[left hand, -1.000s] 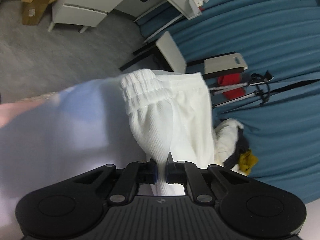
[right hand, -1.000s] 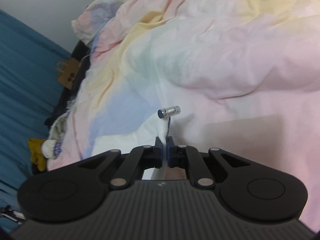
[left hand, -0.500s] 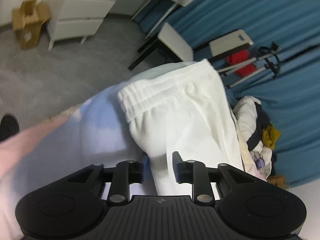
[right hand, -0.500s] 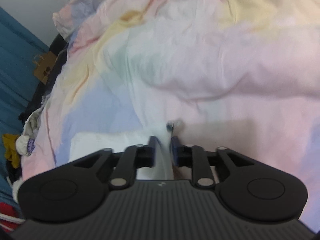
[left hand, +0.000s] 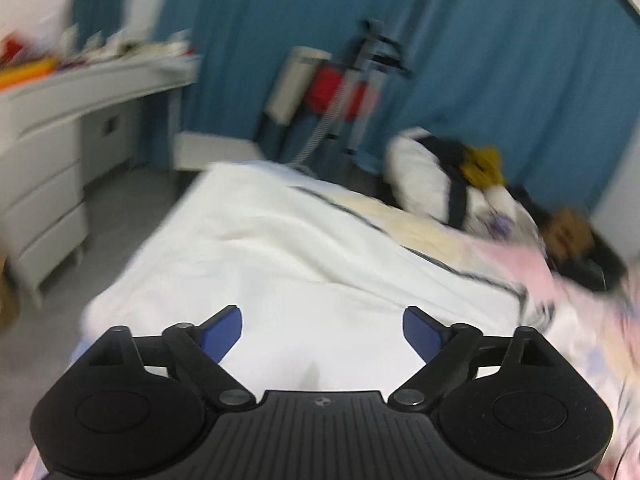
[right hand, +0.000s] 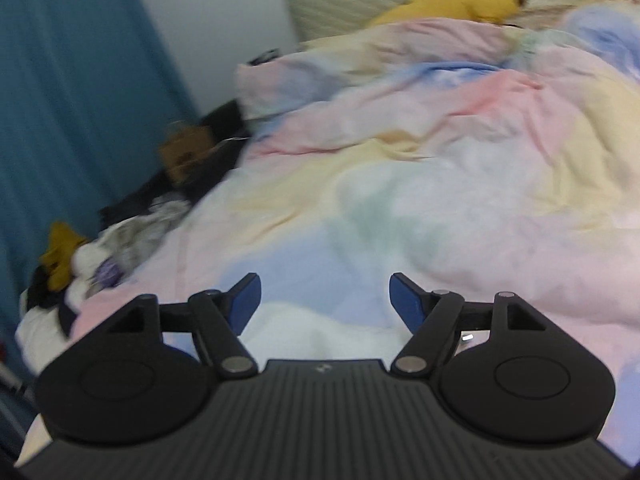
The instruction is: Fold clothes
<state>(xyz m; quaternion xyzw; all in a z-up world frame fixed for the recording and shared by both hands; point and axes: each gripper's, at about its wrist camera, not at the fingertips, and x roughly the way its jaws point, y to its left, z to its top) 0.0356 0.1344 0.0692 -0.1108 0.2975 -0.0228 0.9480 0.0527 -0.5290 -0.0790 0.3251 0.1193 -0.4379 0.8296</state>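
Left gripper (left hand: 322,330): spread wide, holding nothing; blue pads (left hand: 224,332) well apart.
Right gripper (right hand: 324,304): likewise spread wide, nothing between the pads (right hand: 246,300).
Garment (left hand: 280,272): white, lying flat on the duvet (left hand: 576,320), directly under and ahead of the left gripper, stretching from the fingers toward 12 o'clock; dark trim along its edge at 2 o'clock.
Garment in right view (right hand: 320,332): only a white strip, just past the fingers and partly hidden by the gripper body, toward 6 o'clock of the frame.
Left view only: white drawers (left hand: 44,200) at 9 o'clock, cluttered desktop above them, blue curtain (left hand: 480,60) at 12, red item on a stand (left hand: 340,92) at 12, full extent of the garment.
Right view only: pastel duvet (right hand: 440,180) filling the frame from 12 to 3, yellow plush (right hand: 460,0) at 1 o'clock against the headboard (right hand: 340,4).
Both views: clothes pile (left hand: 460,188) beside the bed, at 2 o'clock from the left, at 9 o'clock (right hand: 80,256) from the right.
Sharpness: both views blurred.
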